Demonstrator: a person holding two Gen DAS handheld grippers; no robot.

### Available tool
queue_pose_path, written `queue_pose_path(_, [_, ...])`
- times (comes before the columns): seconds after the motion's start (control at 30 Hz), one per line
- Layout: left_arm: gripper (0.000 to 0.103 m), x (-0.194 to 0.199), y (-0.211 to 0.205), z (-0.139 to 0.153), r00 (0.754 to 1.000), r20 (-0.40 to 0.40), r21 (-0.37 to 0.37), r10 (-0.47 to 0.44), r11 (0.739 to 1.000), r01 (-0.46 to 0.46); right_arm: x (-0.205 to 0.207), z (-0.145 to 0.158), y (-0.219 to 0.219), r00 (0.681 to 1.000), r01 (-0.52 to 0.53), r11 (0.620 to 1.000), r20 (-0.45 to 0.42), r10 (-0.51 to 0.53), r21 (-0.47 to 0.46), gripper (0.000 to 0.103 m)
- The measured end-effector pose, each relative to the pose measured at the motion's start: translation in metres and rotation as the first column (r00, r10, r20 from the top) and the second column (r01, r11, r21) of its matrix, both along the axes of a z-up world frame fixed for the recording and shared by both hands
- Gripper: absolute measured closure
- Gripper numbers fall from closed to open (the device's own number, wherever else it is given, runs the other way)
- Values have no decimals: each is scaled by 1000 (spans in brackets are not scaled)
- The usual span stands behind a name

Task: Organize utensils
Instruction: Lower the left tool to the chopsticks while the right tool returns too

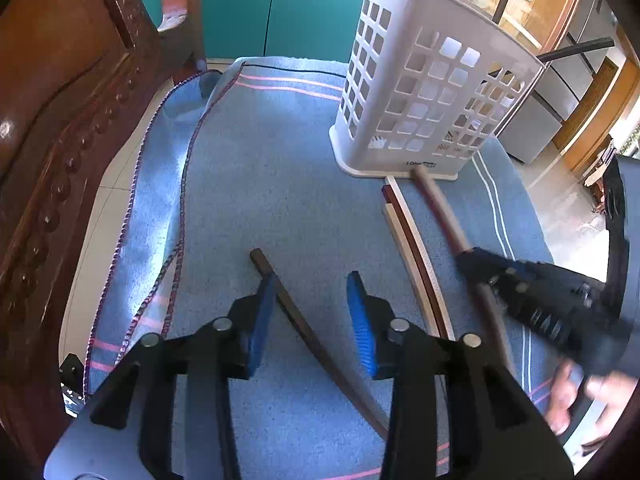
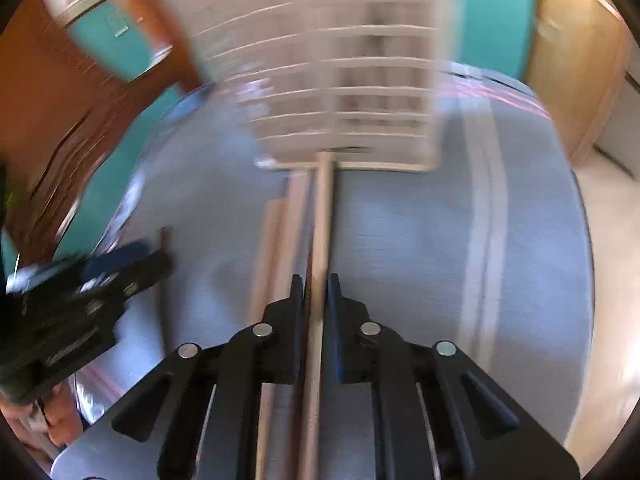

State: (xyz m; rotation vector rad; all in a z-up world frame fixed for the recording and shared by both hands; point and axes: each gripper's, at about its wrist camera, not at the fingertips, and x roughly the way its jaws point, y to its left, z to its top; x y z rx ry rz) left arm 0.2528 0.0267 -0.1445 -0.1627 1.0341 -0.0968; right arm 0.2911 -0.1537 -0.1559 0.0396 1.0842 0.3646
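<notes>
A white lattice utensil holder (image 1: 424, 88) stands on a blue cloth (image 1: 260, 184); it is blurred in the right wrist view (image 2: 332, 68). My left gripper (image 1: 312, 292) is open over a dark brown chopstick (image 1: 308, 336) lying between its fingers. My right gripper (image 1: 476, 264) is shut on a brown chopstick (image 1: 440, 208) whose far end touches the holder's base; the right wrist view shows the gripper (image 2: 316, 284) and the stick (image 2: 322, 220). A dark red chopstick (image 1: 416, 248) and pale chopsticks (image 1: 404, 248) lie beside it.
A carved wooden chair (image 1: 60, 120) stands at the left edge of the table. Teal cabinet doors (image 1: 272, 4) are behind. The cloth's folded hem (image 1: 176, 184) lies at left. A tiled floor (image 1: 568, 200) is to the right.
</notes>
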Motion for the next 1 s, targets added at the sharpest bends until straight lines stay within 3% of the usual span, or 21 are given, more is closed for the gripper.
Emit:
queue_pose_path(0.1, [64,1,-3,-6,999,-33,1,-8,1000,8,6,-5,-25,994,96,994,-54,-93,58,91])
queue_pose_path(0.23, [63,4,-8,-12,998,-51,-7,-21,1000,21,5,-4,-43,985,158,985,-80,-152,68,91])
queue_pose_path(0.43, [63,10,-25,-14,991,-20,-97,-130,987,127,3,-7,-46,986,115,986,-133,-98,120,91])
queue_pose_path(0.57, [63,13,-37,-15,986,-1,-87,-165,983,164,5,-8,-33,987,60,976,-160,-26,210,91])
queue_pose_path(0.63, [61,16,-38,-15,988,-1,-87,-157,984,157,2,-1,-25,997,35,991,-80,-25,126,88])
queue_pose_path(0.7, [61,17,-38,-15,988,0,-76,-153,985,153,2,0,-14,1000,15,999,-25,-14,44,74])
queue_pose_path(0.9, [61,12,-46,-14,987,5,-25,-159,987,159,2,-6,24,998,-43,996,51,47,-79,73])
queue_pose_path(1.0, [61,14,-48,-15,986,7,-9,-168,986,168,15,-9,29,999,-15,998,47,18,-60,73])
